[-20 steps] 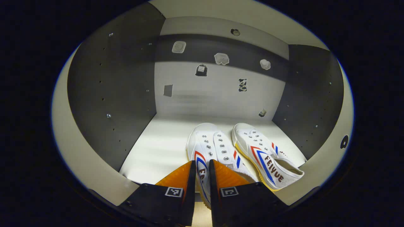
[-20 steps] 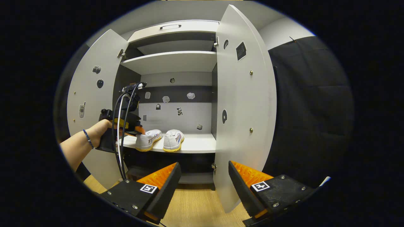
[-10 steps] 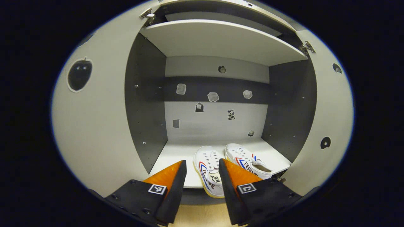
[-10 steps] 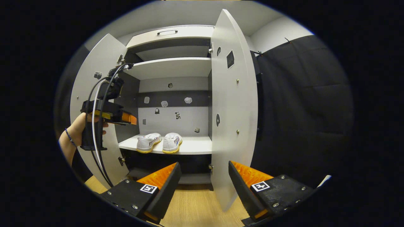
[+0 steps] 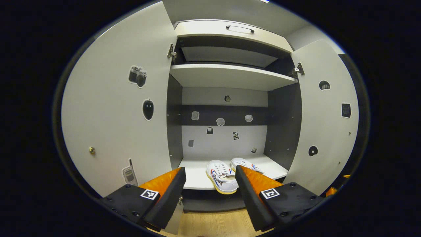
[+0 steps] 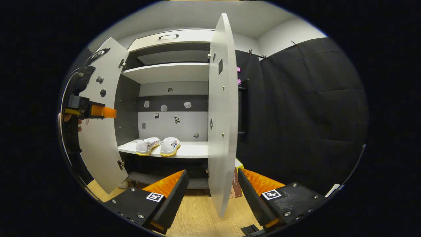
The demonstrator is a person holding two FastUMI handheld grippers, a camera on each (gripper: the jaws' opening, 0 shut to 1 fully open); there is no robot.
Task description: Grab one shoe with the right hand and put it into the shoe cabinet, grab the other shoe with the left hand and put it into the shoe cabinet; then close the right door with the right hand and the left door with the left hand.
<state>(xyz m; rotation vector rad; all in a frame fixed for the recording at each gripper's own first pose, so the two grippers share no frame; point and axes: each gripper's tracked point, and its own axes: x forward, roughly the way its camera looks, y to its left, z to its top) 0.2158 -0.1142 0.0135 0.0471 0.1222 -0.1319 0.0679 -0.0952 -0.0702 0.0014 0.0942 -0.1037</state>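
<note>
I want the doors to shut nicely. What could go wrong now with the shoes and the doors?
The nearer shoe seems to poke past the shelf's front edge, so a closing door might bump it. The right door stands edge-on to the open right gripper, so a push could slip off its thin edge.

Each handheld gripper carries two wedge-shaped fingers (image 5: 171, 194) with ribbed inner faces, mounted on flat black carriage blocks (image 6: 135, 204). Every block bears a small square black-and-white coded marker (image 6: 155, 197) and several round screw heads (set near the corners and edges). In the right gripper view, the left gripper (image 6: 98, 111) shows a dark boxy body with looping dark cables (image 6: 65, 92) rising over it.
</note>
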